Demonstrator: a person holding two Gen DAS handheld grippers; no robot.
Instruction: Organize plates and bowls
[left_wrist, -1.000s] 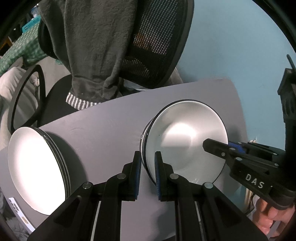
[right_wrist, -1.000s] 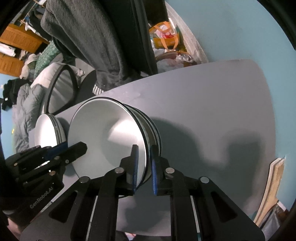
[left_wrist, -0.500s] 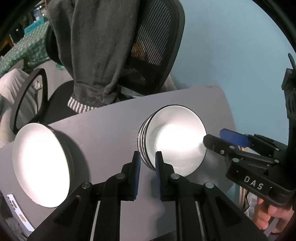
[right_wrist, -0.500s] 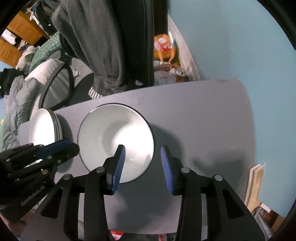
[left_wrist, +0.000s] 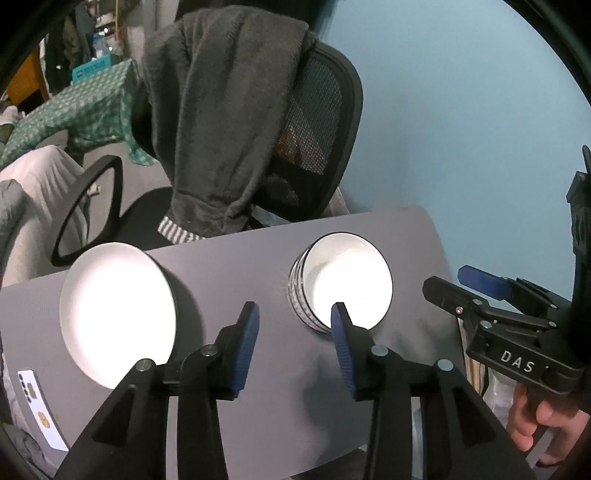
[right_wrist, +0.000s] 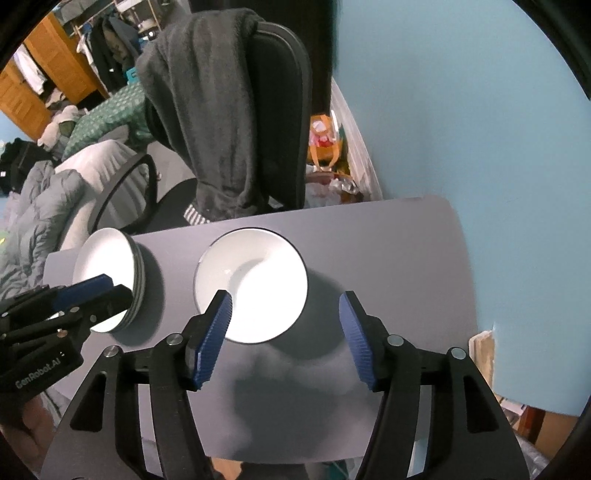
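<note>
Two stacks sit apart on your grey table (left_wrist: 258, 424): the bowl stack (left_wrist: 343, 286) at twelve o'clock of your left gripper (left_wrist: 293, 314), the plate stack (right_wrist: 251, 284) nearer your right gripper (right_wrist: 284, 306), both claws just spreading, nothing between them.

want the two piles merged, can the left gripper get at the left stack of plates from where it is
Probably yes: the left gripper is open and empty above the table, and nothing lies between it and the left stack of plates.

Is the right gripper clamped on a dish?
No: the right gripper is open above the bowls, touching nothing.
</note>
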